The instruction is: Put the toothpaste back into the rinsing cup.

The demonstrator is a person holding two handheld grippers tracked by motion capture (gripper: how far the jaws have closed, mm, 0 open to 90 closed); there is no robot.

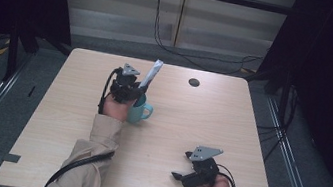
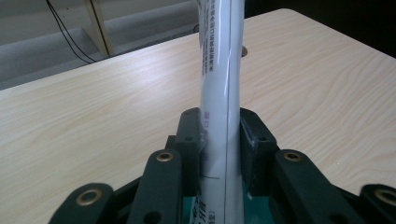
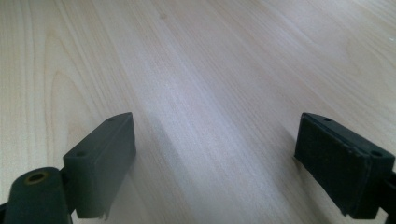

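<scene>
A white tube (image 1: 151,73) with printed text stands tilted in a teal mug (image 1: 140,110) at the table's centre left, its top leaning to the far right. My left gripper (image 1: 135,90) is shut on the tube just above the mug's rim. In the left gripper view the tube (image 2: 221,84) rises between the two black jaws, gripper (image 2: 220,140) pressed against both its sides, with a bit of teal below. My right gripper (image 1: 182,168) lies low over the table near the front right, open. In the right gripper view the gripper (image 3: 215,154) has bare wood between its wide-apart jaws.
The light wooden table (image 1: 184,127) has a round dark cable hole (image 1: 194,82) at the far middle. Black cables hang behind the table on the floor. Dark curtains and stand legs flank both sides.
</scene>
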